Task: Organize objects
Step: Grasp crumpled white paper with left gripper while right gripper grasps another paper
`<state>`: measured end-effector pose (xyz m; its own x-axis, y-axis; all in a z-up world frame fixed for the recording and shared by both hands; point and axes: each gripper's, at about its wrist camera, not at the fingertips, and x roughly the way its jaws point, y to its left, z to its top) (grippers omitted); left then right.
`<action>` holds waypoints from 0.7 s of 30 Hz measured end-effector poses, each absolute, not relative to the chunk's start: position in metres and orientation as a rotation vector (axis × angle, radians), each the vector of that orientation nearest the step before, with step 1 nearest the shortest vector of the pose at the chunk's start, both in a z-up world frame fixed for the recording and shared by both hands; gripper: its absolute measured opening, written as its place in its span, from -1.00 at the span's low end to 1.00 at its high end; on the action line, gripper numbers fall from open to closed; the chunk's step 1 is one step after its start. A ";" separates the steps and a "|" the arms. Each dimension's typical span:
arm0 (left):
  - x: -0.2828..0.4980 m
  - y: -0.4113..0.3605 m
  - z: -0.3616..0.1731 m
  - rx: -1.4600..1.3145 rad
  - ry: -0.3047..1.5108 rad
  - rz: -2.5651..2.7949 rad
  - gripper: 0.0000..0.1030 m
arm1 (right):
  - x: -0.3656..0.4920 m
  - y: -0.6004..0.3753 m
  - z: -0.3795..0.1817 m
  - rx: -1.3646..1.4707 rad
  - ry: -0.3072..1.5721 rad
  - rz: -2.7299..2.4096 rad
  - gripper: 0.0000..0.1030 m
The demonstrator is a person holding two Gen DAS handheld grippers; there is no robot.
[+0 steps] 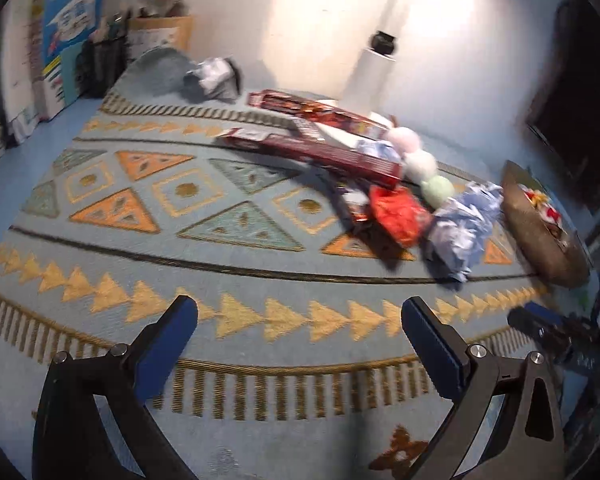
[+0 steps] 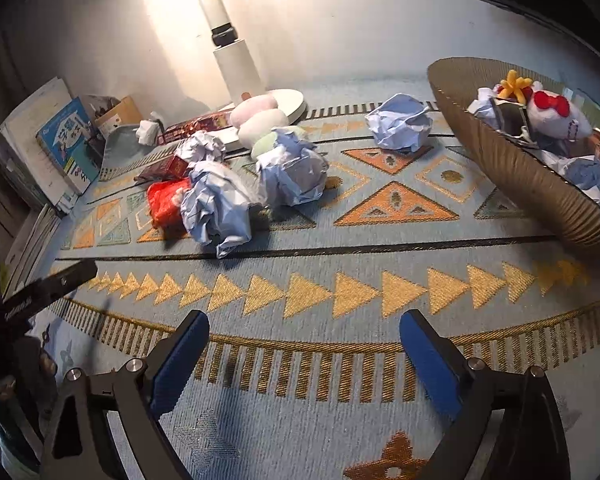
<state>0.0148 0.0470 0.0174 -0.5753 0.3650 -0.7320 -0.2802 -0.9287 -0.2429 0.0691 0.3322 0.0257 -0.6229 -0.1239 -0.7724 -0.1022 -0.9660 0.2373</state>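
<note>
Several crumpled pale-blue paper balls lie on the patterned blue mat [image 2: 340,248]: one at the left [image 2: 216,208], one in the middle [image 2: 292,168], one farther back [image 2: 400,124]. A red crinkled packet [image 2: 164,200] lies beside them, also in the left wrist view [image 1: 400,212]. Long red boxes [image 1: 312,144] and a pastel plush [image 2: 260,120] lie behind. A brown ribbed bowl [image 2: 516,172] at the right holds toys and paper. My left gripper [image 1: 300,312] is open and empty above the mat. My right gripper [image 2: 304,328] is open and empty, short of the paper balls.
A white lamp [image 2: 236,68] stands at the back by the wall. Books [image 2: 60,144] and a cardboard box [image 2: 120,116] stand at the back left. A dark monitor [image 1: 572,128] is at the right. The left gripper's body [image 2: 40,292] shows at the right view's left edge.
</note>
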 end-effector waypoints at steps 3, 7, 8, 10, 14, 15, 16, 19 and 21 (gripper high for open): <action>0.012 0.080 0.027 -1.149 -0.088 2.365 0.98 | 0.057 0.349 0.035 1.328 -0.524 -2.774 0.83; 0.000 0.136 0.034 -1.083 0.087 2.291 0.98 | 0.023 0.353 0.050 1.317 -0.562 -2.726 0.81; -0.003 0.151 0.032 -1.068 0.170 2.297 0.98 | 0.013 0.354 0.052 1.316 -0.569 -2.727 0.79; -0.011 0.171 0.025 -1.065 0.278 2.283 0.93 | -0.005 0.355 0.051 1.308 -0.578 -2.715 0.76; -0.023 0.186 0.018 -1.037 0.300 2.326 0.91 | -0.035 0.351 0.033 1.343 -0.558 -2.685 0.44; -0.023 0.185 0.019 -1.028 0.291 2.326 0.91 | -0.039 0.350 0.027 1.351 -0.555 -2.674 0.37; -0.022 0.185 0.020 -1.019 0.290 2.323 0.86 | -0.040 0.348 0.025 1.313 -0.531 -2.701 0.33; -0.017 0.190 0.021 -0.986 0.323 2.336 0.55 | -0.040 0.336 0.025 1.303 -0.451 -2.691 -0.08; -0.012 0.194 0.020 -0.968 0.368 2.351 0.18 | -0.034 0.327 0.028 1.271 -0.367 -2.741 -0.09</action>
